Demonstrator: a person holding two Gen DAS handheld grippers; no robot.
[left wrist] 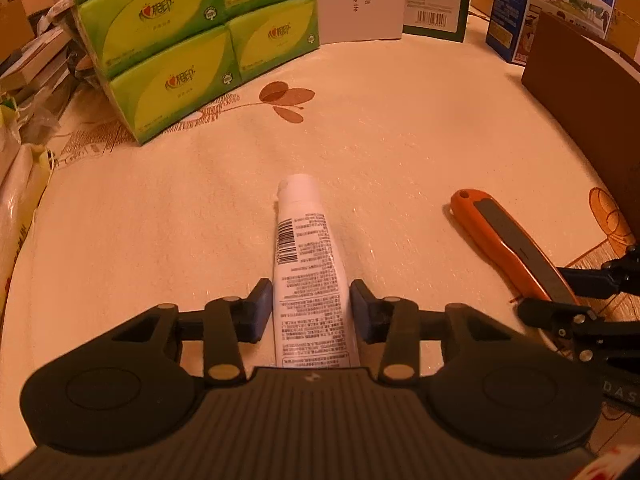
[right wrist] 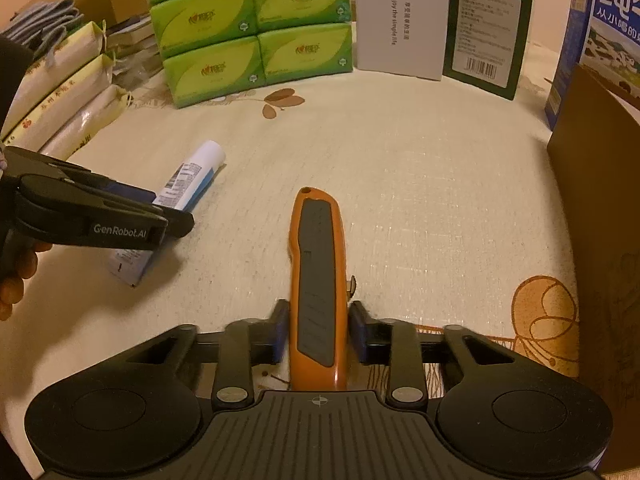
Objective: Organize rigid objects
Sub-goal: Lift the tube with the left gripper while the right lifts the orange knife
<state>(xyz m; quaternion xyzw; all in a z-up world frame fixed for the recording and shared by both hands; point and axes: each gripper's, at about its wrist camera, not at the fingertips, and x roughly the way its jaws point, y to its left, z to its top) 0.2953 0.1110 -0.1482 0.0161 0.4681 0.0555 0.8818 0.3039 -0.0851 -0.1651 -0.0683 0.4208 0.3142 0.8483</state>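
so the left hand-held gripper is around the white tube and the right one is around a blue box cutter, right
Not quite. The right hand-held gripper straddles an orange box cutter, not a blue one, as the right wrist view shows. The left hand-held gripper is indeed around the white tube.

Cloth (right wrist: pixel 400 184) ahead open; brown box (right wrist: pixel 592 240) blocks right.

A cream tablecloth (right wrist: pixel 420 184) with brown leaf and flower prints covers the table under warm, yellowish light. Straight ahead of the jaws stand stacked green tissue packs (right wrist: pixel 252 28), a white box (right wrist: pixel 400 20) and a dark green box (right wrist: pixel 488 28). Ahead to the right stand a blue milk carton (right wrist: pixel 600 32) and a brown box (right wrist: pixel 600 220). Ahead to the left lie long packets (right wrist: pixel 60 96) and clutter.
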